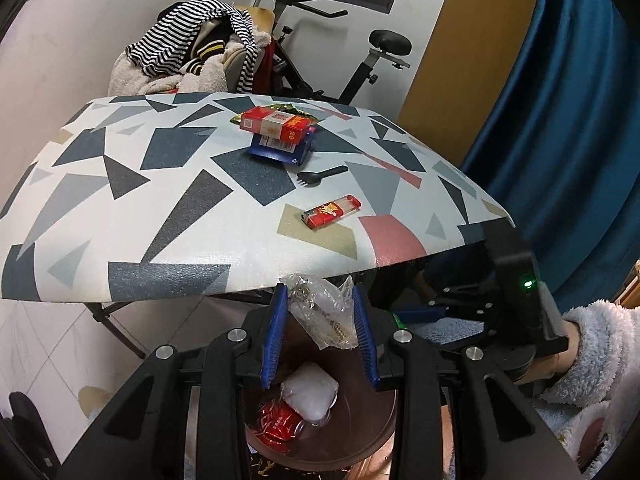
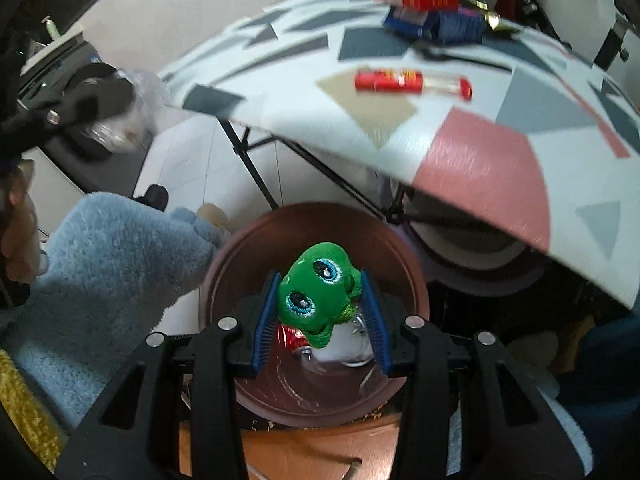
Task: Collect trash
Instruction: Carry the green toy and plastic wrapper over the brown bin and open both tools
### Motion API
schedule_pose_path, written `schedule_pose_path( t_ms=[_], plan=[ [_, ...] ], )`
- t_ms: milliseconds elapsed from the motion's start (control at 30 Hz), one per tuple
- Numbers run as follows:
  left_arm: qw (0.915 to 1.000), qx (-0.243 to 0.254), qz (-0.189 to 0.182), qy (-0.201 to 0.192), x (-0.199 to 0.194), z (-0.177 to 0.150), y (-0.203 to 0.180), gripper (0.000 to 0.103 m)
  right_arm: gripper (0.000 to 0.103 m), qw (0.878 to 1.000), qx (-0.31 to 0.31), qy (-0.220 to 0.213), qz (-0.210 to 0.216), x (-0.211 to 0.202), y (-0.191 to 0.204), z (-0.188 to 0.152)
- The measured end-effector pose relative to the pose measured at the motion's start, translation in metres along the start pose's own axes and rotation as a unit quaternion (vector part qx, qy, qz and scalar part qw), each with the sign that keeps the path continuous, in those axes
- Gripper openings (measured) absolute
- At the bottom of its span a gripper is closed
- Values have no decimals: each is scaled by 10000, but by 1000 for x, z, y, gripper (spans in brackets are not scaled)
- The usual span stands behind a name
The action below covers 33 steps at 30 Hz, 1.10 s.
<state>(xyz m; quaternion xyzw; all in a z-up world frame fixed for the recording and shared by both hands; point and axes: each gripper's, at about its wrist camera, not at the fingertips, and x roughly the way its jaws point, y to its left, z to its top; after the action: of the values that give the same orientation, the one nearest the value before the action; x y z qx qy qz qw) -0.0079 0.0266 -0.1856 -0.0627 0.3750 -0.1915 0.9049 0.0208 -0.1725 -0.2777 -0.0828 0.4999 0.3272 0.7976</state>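
Now both grippers hang over the bin, low in frame.
Left gripper jaws pinch a wrapper; right gripper jaws clamp a green toy, below the worktop edge.

place: someone's lived-in home, spare room vibe
fitness gear: exercise bike parked by the wall
laundry: striped clothes pile dumped on a chair
window side: blue curtain
counter: folding counter with geometric-print top
floor: pale tiles, brown bin below
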Motion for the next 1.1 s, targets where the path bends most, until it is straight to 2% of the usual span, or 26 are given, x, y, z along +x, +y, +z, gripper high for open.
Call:
schedule_pose_path(
  t_ms=[267, 500, 600, 667, 767, 933, 1100],
  plan=[
    [10000, 26, -29, 67, 8, -4, 0, 32, 53, 9998, 100, 109, -165, 12, -3, -2],
    [9996, 195, -34, 175, 14, -12, -2, 32, 62, 9993, 188, -216, -222, -6, -18, 0],
    [9996, 185, -93, 201, 19, -18, 1, 32, 74, 9984, 43, -492, -286, -20, -21, 2],
    [9995, 196, -155, 181, 22, -22, 3, 32, 89, 9965, -38, -791, -259, -33, -24, 1],
    [9993, 245, -199, 176, 30, -30, 3, 32, 96, 9942, -92, -1009, -346, -43, -27, -2],
    [9990, 245, -274, 255, 47, -32, 3, 32, 97, 9924, 148, -1160, -376, -45, -36, -6],
    [9976, 516, -257, 396, 67, -38, -5, 32, 97, 9918, 296, -1127, -532, -42, -39, -7]
  ],
)
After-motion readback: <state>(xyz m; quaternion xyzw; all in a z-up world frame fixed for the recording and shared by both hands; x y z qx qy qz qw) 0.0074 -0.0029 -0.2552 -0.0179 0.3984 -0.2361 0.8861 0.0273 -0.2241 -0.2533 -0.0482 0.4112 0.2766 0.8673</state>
